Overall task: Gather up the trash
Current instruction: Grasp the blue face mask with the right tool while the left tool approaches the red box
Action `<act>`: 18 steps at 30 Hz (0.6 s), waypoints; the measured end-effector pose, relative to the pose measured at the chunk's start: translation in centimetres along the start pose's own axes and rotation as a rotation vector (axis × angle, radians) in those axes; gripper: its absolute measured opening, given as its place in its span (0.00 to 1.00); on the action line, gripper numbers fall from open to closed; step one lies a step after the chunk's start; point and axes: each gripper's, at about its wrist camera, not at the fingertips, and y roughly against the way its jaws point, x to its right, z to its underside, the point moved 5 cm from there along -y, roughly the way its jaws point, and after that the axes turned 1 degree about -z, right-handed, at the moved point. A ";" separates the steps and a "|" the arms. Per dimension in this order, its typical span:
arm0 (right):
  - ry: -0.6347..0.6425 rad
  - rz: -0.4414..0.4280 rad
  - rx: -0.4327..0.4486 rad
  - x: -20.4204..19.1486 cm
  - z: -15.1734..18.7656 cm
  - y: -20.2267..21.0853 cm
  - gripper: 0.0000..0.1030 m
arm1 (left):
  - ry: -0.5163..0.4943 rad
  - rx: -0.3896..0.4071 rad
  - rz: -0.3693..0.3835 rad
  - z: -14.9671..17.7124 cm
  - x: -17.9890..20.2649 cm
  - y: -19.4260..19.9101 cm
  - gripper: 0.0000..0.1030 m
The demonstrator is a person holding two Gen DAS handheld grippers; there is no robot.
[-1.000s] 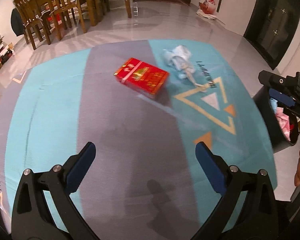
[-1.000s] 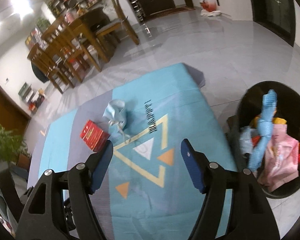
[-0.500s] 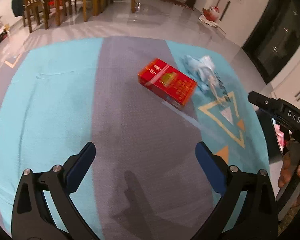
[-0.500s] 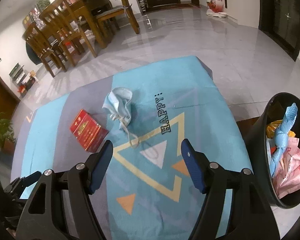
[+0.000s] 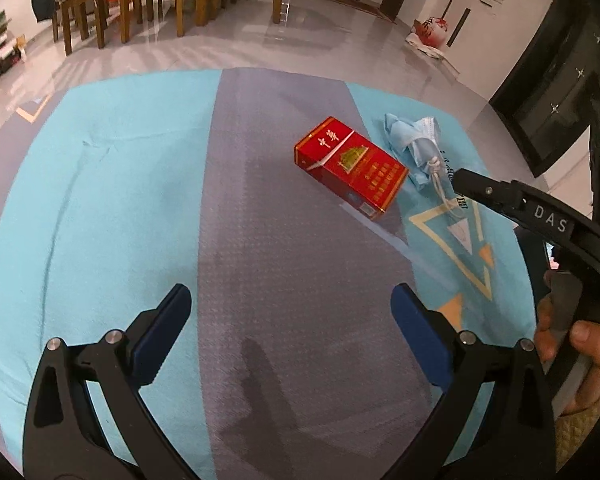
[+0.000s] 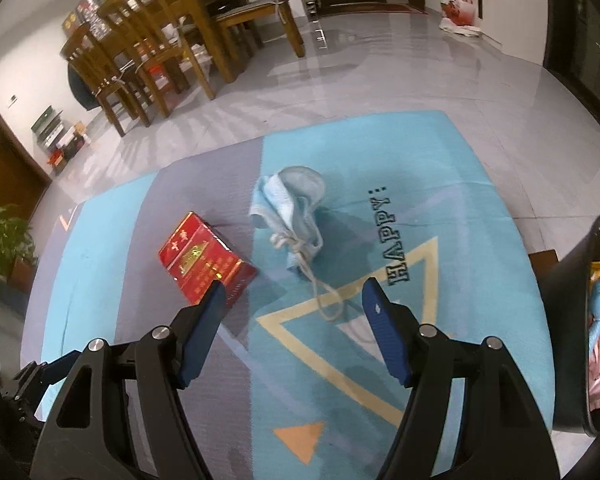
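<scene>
Each gripper has black plastic arms with silver screws and blue ribbed pads. The right unit carries white "DAS" lettering. A knitted beige sleeve covers the wrist.

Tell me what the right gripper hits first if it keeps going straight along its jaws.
Probably the ear loop of the blue face mask on the rug; the right gripper is open and empty. Depth is uncertain.

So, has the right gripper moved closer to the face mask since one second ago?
Yes. In the right wrist view the right gripper now frames the face mask and its loop on the rug; before, the trash bin filled the right side.
</scene>
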 end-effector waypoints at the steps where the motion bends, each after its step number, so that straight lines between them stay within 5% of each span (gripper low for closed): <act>1: 0.002 0.002 0.004 0.0 -0.1 0.0 0.68 | 0.005 -0.006 0.000 0.0 -0.1 -0.1 0.97; 13: -0.011 -0.013 -0.009 0.1 -1.7 -3.1 0.67 | 0.071 -0.042 0.029 0.1 -1.3 -0.9 0.97; 18: 0.004 -0.017 -0.012 -0.2 -2.2 -4.6 0.56 | 0.097 -0.048 0.035 0.1 -1.8 -1.1 0.97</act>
